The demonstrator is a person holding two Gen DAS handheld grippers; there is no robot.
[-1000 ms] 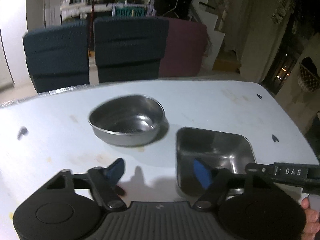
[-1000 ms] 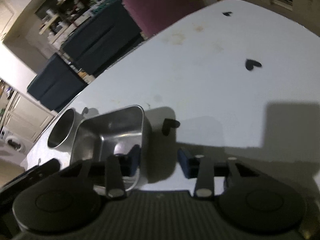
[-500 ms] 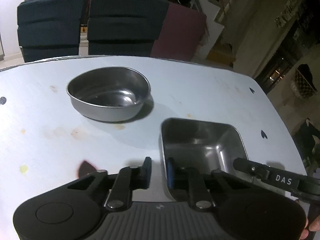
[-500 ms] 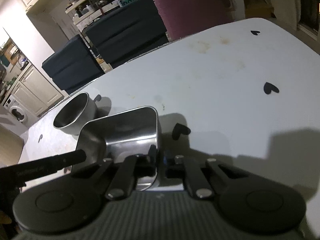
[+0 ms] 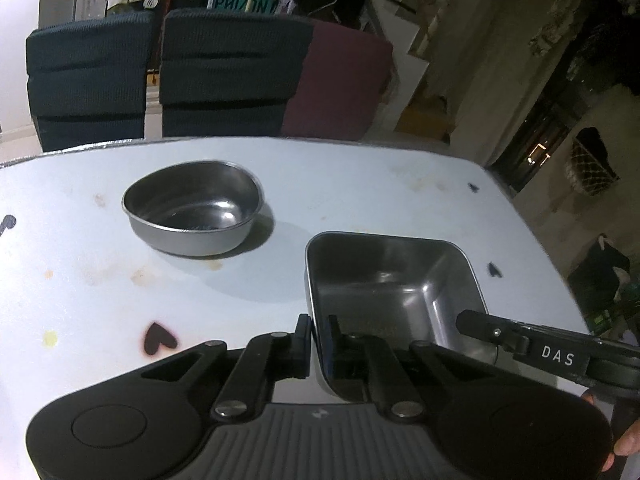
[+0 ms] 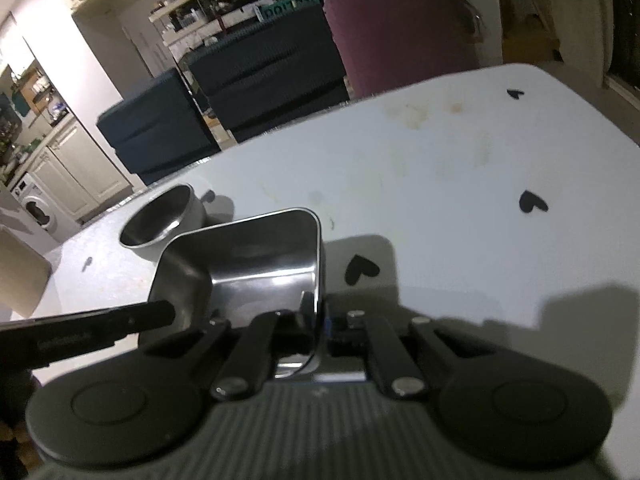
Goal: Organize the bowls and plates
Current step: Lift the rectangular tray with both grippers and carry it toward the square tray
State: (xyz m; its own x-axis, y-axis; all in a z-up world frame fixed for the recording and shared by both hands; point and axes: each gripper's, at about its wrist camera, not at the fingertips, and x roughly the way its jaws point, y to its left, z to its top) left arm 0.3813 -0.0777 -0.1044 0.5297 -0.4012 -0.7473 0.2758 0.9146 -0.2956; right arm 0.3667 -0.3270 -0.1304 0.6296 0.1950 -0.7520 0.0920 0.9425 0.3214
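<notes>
Left wrist view: nearest, the left gripper (image 5: 318,334) is clenched on the near left wall of the square steel dish (image 5: 390,280), one pad outside the rim and one inside, while the other tool, marked DAS, reaches in from the right over the dish's near right corner, with fingertips of a hand (image 5: 624,446) showing at the right edge. In the right wrist view the right gripper (image 6: 322,320) is likewise clamped on the dish (image 6: 248,264), pinching its near right wall, and the left tool's black finger pokes in from the left at the dish's near left side. The dish sits on the near right part of the pale table (image 5: 360,184), which carries faint stains and several small dark heart-shaped marks, one (image 5: 159,339) just left of the left gripper. Farther off and to the left stands the round steel bowl (image 5: 194,208), apart from the dish and upright, empty as far as can be seen. Beyond the table's far edge stand two dark blue chairs (image 5: 224,76) and a maroon chair (image 5: 340,84) to their right, then cluttered shelves against the far wall
</notes>
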